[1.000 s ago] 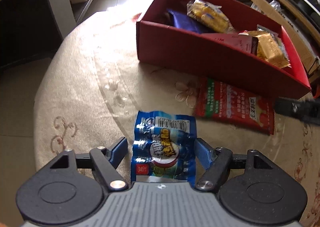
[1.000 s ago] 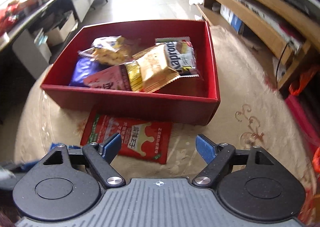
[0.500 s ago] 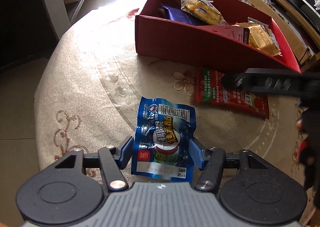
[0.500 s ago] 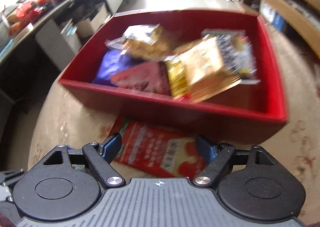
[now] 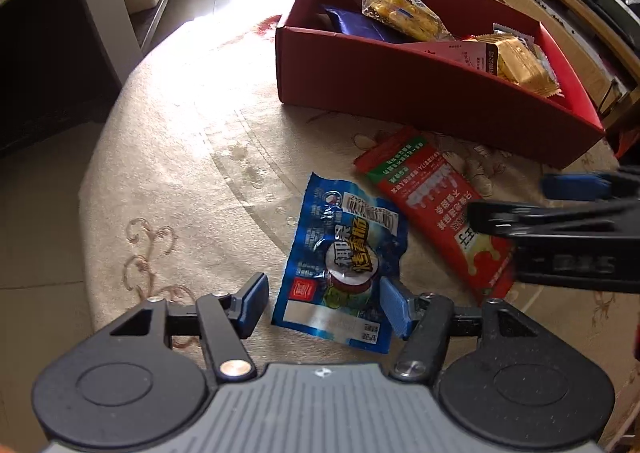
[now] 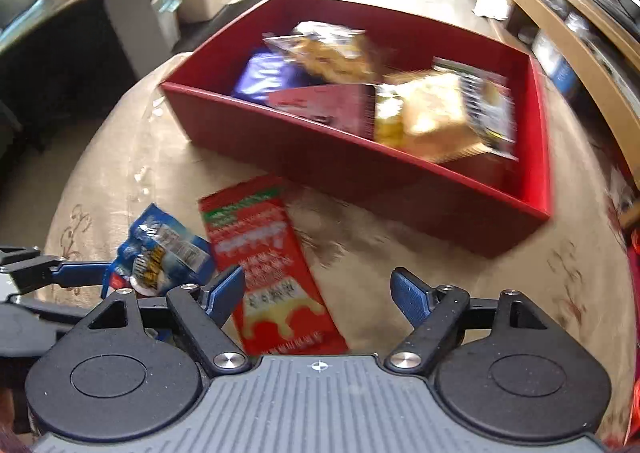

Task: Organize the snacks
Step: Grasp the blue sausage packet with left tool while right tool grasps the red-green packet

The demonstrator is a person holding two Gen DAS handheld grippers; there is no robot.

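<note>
Swung in since earlier, right gripper [image 6: 318, 295] closes above red packet [image 6: 272, 273]; left gripper [image 5: 322, 303], opening, straddles blue packet [image 5: 344, 265].

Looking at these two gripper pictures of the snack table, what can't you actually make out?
- Right wrist view: packets in the red cardboard box are smeared by motion blur; labels unreadable.
- Left wrist view: the flat red snack packet is partly covered by the right gripper.
- Left wrist view: the crinkled blue foil snack packet lies between the left gripper fingers; contact unclear.

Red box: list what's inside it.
The red box holds a clear pack of yellow snacks, a dark blue packet, a red packet and golden cracker packs. Anything beneath them is covered.
</note>
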